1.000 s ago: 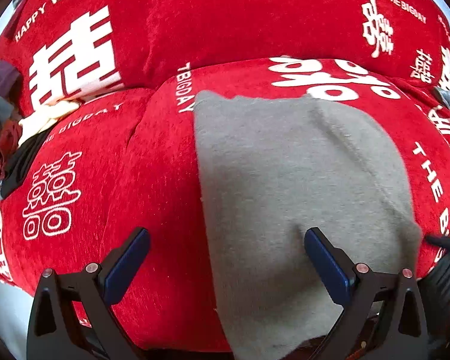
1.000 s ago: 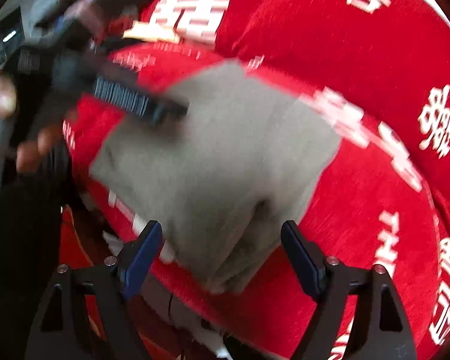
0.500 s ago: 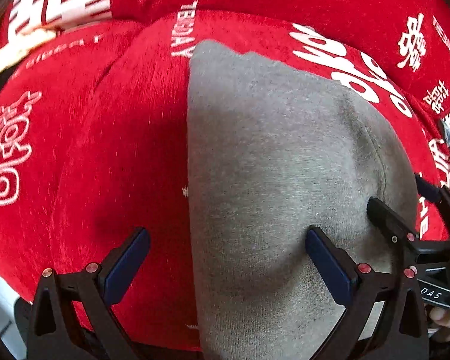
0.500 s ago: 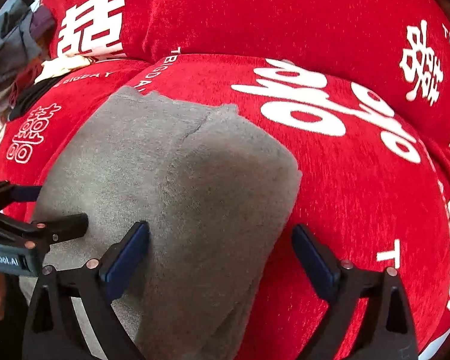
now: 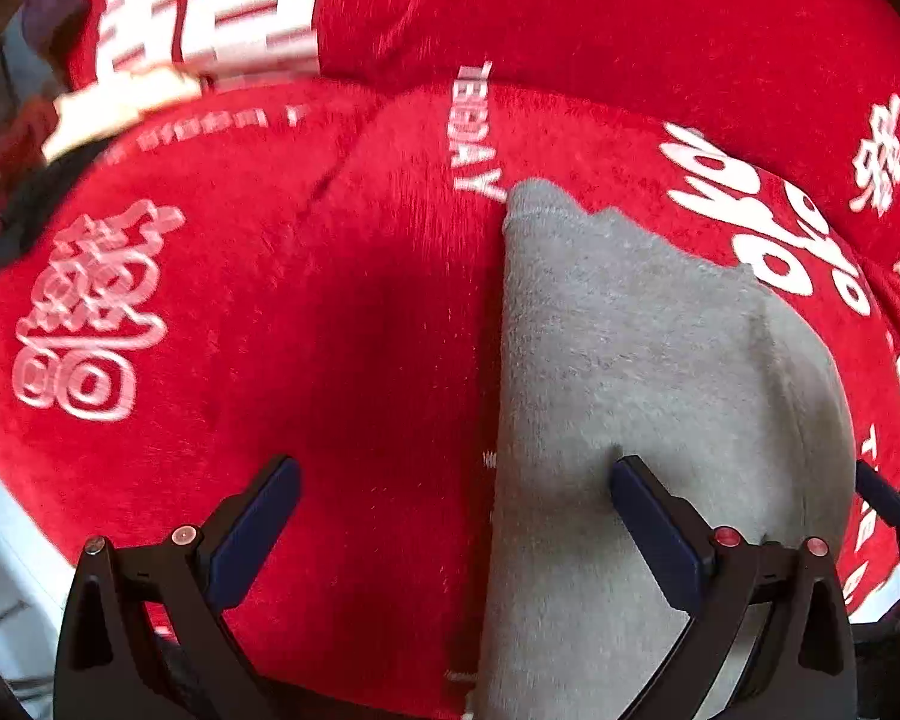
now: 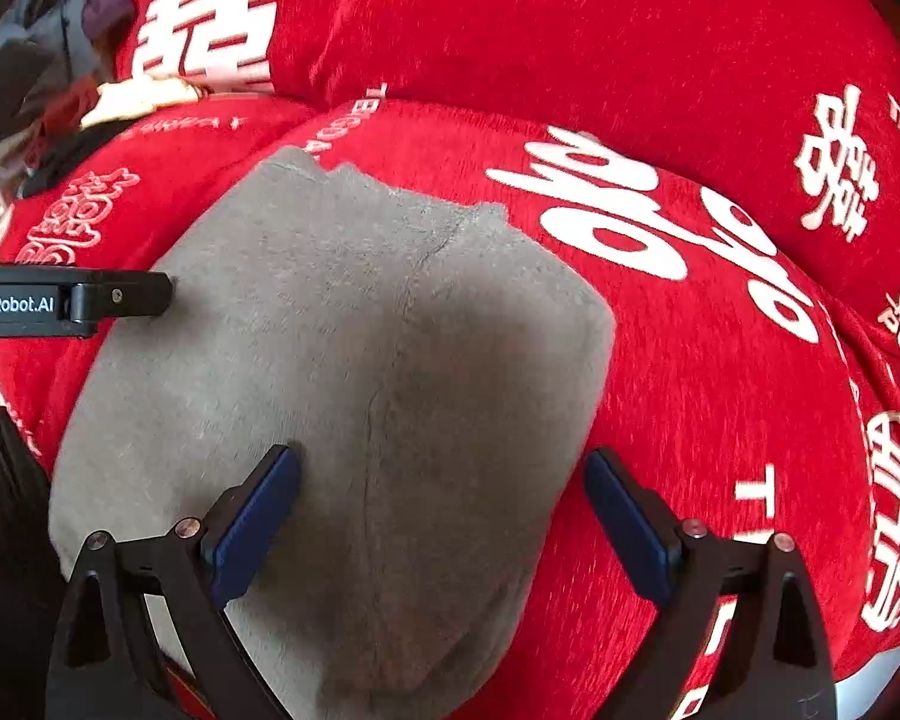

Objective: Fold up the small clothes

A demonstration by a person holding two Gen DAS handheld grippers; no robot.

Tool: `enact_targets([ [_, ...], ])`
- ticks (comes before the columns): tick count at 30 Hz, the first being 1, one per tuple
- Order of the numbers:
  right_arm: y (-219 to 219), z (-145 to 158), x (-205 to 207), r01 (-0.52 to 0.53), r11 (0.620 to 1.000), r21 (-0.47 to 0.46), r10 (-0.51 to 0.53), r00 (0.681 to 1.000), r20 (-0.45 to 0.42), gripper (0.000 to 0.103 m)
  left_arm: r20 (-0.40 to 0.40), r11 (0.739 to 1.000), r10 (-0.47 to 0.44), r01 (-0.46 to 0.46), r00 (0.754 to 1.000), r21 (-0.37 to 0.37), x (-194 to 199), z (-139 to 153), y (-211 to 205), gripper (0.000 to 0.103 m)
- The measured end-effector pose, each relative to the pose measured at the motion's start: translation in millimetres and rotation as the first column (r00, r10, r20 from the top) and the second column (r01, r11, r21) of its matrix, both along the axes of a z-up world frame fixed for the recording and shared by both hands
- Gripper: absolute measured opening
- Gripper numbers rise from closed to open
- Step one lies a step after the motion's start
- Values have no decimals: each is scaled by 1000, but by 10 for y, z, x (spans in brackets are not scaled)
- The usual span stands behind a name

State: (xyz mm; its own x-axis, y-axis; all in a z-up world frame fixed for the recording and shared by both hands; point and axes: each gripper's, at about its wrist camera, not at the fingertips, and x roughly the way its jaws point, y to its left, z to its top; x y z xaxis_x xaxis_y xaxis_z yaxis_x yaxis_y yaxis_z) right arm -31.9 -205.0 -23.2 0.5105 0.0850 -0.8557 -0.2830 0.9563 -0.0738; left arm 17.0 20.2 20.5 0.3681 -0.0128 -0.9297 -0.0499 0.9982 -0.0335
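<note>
A folded grey garment (image 5: 630, 372) lies flat on a red sofa seat cushion (image 5: 270, 312) with white lettering. My left gripper (image 5: 453, 516) is open over the garment's left edge, its right finger resting on the grey cloth and its left finger over red cushion. In the right wrist view the same garment (image 6: 342, 360) fills the middle. My right gripper (image 6: 441, 510) is open over its near right part, holding nothing. The left gripper's black body (image 6: 66, 300) shows at the garment's left side.
The red sofa backrest (image 6: 510, 30) rises behind the seat. A heap of other clothes (image 6: 90, 102) lies at the far left of the sofa. The seat's front edge (image 5: 24, 510) drops off at the lower left.
Both grippers stayed open. The left gripper drew back and to the left, so the garment now sits to the right in its view. The right gripper moved closer over the garment.
</note>
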Motion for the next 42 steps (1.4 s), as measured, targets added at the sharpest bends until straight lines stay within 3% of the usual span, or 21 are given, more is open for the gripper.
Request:
enact_targets([
  [4, -194, 158, -262, 40, 996, 74, -41, 999, 12, 96, 80, 997, -68, 65, 994, 45, -250, 231, -160, 103],
  [12, -235, 386, -505, 32, 999, 28, -33, 999, 31, 96, 134, 988, -123, 109, 983, 109, -557, 385, -395, 103],
  [25, -161, 282, -534, 14, 1000, -1, -14, 1000, -23, 96, 72, 988, -144, 140, 987, 60, -713, 214, -478, 103],
  [33, -157, 257, -557, 10, 1000, -12, -10, 999, -32, 96, 119, 996, -63, 55, 991, 70, -798, 238, -375, 103],
  [42, -97, 254, -580, -2, 1000, -28, 2, 999, -32, 96, 75, 999, -40, 38, 996, 28, -837, 136, -327, 103],
])
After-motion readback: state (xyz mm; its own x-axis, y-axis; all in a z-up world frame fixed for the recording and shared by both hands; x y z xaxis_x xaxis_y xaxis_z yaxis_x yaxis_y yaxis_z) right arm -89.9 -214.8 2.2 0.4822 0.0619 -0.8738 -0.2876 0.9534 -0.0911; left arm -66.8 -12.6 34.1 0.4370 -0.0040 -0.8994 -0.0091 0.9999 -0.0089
